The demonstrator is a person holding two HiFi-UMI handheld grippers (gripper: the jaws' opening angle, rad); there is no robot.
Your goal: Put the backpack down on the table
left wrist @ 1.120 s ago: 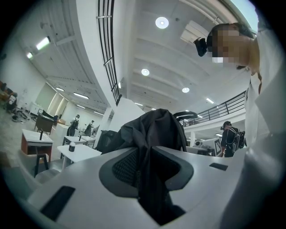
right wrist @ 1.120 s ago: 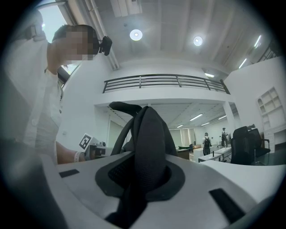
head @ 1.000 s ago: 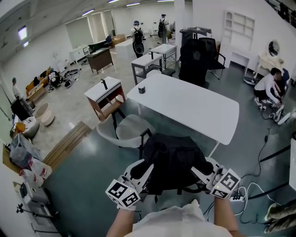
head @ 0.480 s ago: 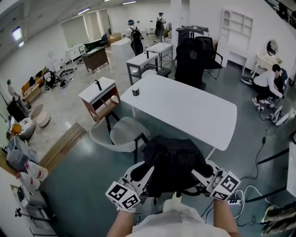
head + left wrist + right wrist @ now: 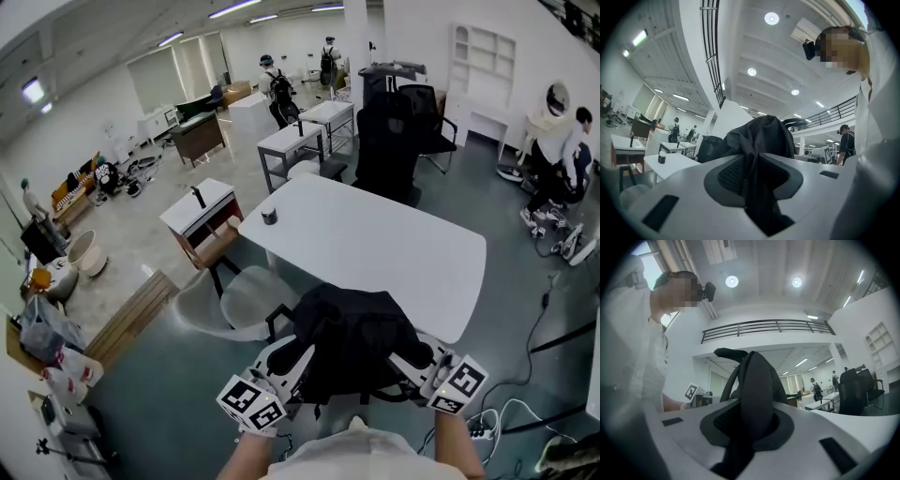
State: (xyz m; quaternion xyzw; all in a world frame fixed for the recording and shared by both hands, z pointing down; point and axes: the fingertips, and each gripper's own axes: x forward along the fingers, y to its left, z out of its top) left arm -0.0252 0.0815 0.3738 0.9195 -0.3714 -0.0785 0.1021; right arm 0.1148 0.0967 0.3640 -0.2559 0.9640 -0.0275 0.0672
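Backpack (image 5: 352, 342) is off the ground, slung between both grippers at person's front, just short of near edge of white table (image 5: 375, 239).
Left gripper (image 5: 286, 358): jaws clamped on fold of black backpack fabric.
Right gripper (image 5: 412, 354): jaws clamped on padded strap.
Change over last second: table edge drawn closer, grey chair (image 5: 230, 298) now alongside, grips unchanged.
Judgement: approach nearly done; setting pack onto tabletop remains.

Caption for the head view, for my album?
Left gripper and right gripper hold a black backpack short of the white table.
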